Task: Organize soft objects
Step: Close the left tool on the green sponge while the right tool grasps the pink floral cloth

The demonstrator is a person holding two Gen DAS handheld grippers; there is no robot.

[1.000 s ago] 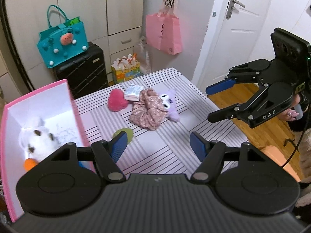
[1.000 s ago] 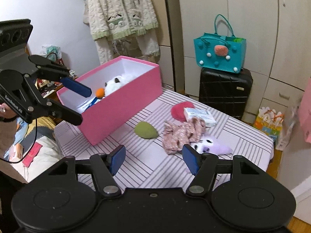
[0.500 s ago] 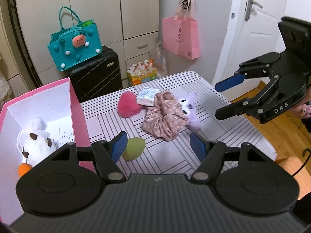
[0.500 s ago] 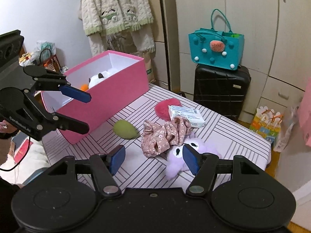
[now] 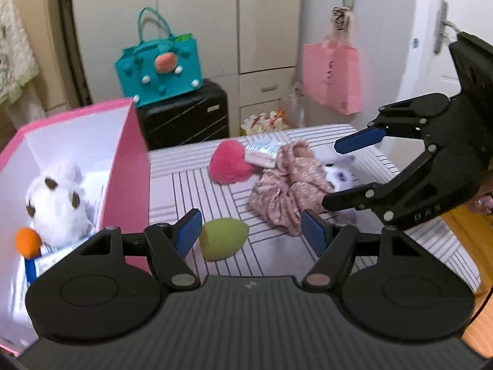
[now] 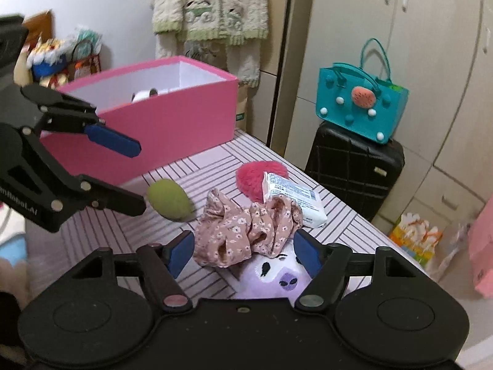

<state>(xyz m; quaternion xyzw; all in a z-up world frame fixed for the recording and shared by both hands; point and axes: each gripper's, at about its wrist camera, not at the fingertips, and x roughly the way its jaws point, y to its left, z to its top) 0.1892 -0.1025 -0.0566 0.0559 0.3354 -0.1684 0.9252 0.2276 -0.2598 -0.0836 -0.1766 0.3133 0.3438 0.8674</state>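
Both tools gape empty; right tool (image 6: 243, 254) just widened; green sponge's (image 5: 223, 243) narrow tip points right.

Striped table (image 5: 191, 191), pink box (image 5: 129, 166), green sponge (image 5: 223, 239), pink puff (image 5: 229, 163), floral scrunchie (image 5: 289, 185), tissue pack (image 6: 292, 195), purple plush (image 6: 277, 277)

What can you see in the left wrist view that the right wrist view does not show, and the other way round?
Only the left wrist view shows the door, the hanging pink bag in full and the whole white plush in the box. Only the right wrist view shows the hanging cardigan and the purple plush's face close up. Both show the pink box, green sponge, floral scrunchie, red puff, teal bag and suitcase.
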